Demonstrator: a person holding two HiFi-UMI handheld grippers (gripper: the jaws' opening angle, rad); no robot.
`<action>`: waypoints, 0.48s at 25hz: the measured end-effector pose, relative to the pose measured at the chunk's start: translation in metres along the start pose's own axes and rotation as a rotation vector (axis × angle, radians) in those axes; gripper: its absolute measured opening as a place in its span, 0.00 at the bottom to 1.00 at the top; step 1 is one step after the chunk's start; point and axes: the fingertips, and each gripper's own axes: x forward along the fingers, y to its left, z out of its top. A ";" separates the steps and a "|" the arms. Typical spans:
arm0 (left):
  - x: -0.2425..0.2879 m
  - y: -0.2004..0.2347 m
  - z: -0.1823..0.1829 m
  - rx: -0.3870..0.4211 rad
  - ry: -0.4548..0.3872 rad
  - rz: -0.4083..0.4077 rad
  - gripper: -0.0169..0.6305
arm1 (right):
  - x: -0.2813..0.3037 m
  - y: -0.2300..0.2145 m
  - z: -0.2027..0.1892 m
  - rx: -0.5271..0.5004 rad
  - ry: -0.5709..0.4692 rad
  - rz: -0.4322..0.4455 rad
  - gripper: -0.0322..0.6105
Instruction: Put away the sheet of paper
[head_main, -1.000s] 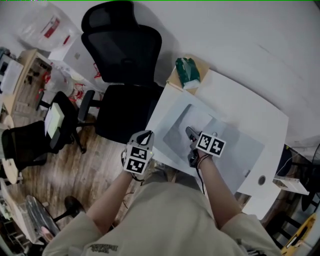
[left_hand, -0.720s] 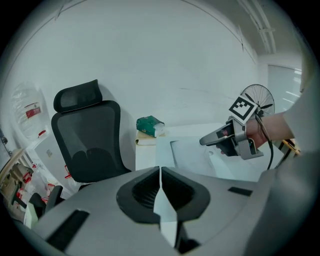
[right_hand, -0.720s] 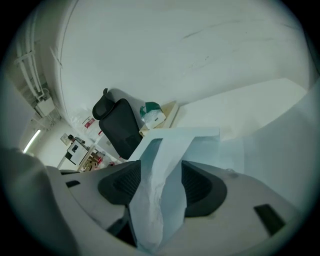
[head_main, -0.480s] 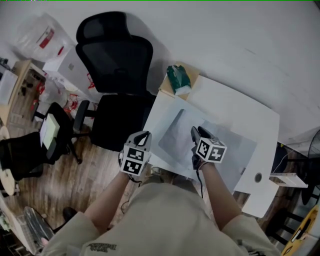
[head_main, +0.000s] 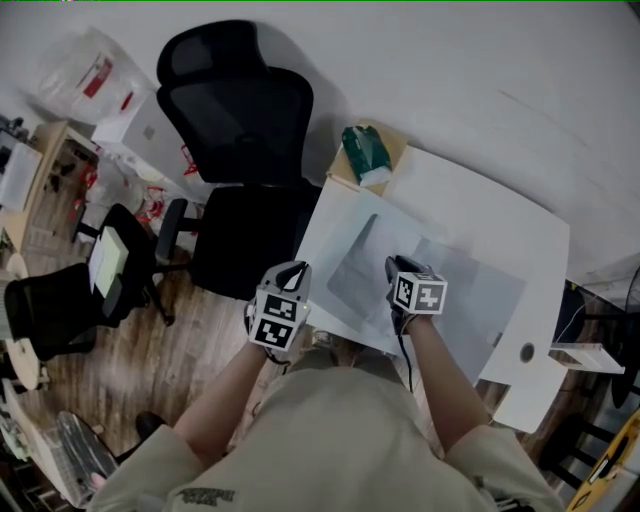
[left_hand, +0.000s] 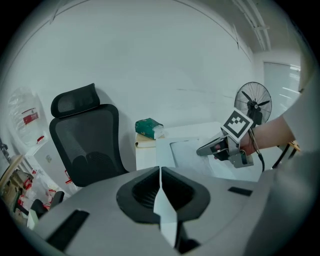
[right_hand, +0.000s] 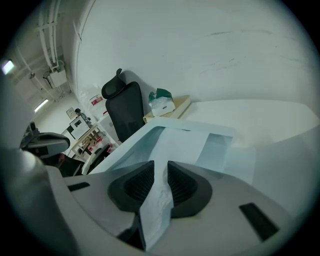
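Note:
A large white sheet of paper (head_main: 335, 235) lies on the white desk (head_main: 500, 230), with its near-left corner lifted off the edge. My left gripper (head_main: 293, 272) hangs just off the desk's near-left side and is shut on that corner. The sheet (left_hand: 165, 150) runs as a thin line between its jaws (left_hand: 160, 172). My right gripper (head_main: 394, 265) sits over the sheet's near edge. Its jaws (right_hand: 160, 170) are closing with a wrinkled fold of paper (right_hand: 182, 142) in the gap between them, and the pads do not clamp it flat.
A green tissue pack (head_main: 365, 155) rests on a small wooden stand at the desk's far-left corner. A black office chair (head_main: 240, 110) stands left of the desk. The desk has a cable hole (head_main: 527, 352) near its right end. A fan (left_hand: 255, 102) stands beyond the desk.
The right gripper's jaws have drawn together around the paper's near edge. The left gripper keeps its hold and has barely moved.

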 end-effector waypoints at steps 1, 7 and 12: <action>0.000 0.001 -0.002 -0.002 0.004 0.000 0.07 | 0.002 -0.002 -0.003 -0.001 0.011 -0.006 0.21; 0.003 0.004 -0.008 -0.004 0.021 0.002 0.07 | 0.014 -0.018 -0.020 0.014 0.081 -0.046 0.18; 0.002 0.006 -0.006 -0.011 0.021 0.003 0.07 | 0.020 -0.029 -0.025 0.012 0.109 -0.073 0.17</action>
